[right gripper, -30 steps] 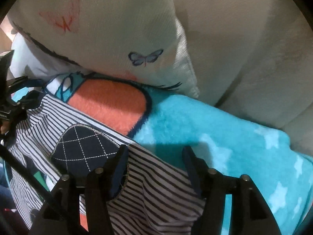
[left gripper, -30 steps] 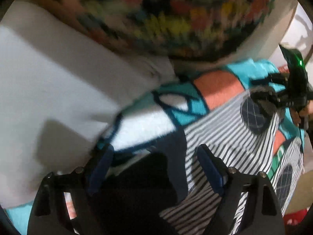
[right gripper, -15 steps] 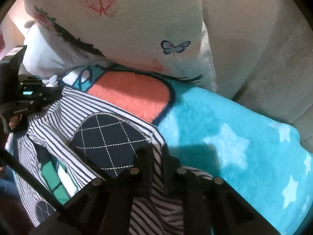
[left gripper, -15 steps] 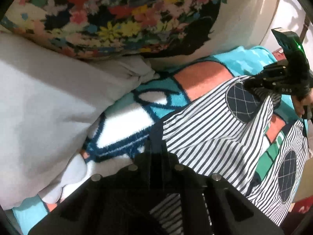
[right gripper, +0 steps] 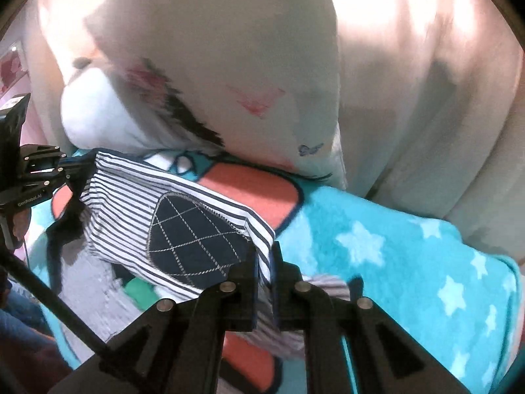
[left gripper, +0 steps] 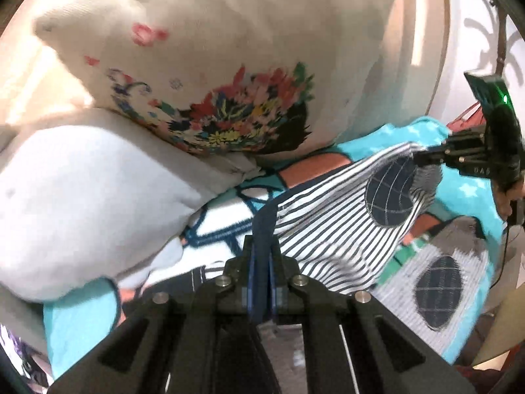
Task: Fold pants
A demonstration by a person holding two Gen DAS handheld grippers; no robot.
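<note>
The navy-and-white striped cotton pants with quilted navy oval knee patches (left gripper: 334, 226) hang stretched across the centre of both views, one edge lifted off the turquoise fleece blanket with white stars and orange shapes (right gripper: 403, 249) that lies under them. In the left wrist view, the left claw (left gripper: 262, 262) sits at lower centre, its blue pads pressed together on the navy hem of the pants. At the right edge of that frame the right claw (left gripper: 423, 157) pinches the far corner of the same lifted edge. In the right wrist view, the right claw (right gripper: 264, 262) at lower centre is closed on a striped corner just beside a knee patch, while the left claw (right gripper: 82, 164) holds the opposite corner at the left edge. The rest of the pants trails blurred on the blanket at lower right of the left view. Behind, a cream cushion printed with flowers (left gripper: 229, 65) fills the upper frame, with a plain white pillow (left gripper: 82, 203) at the left.
</note>
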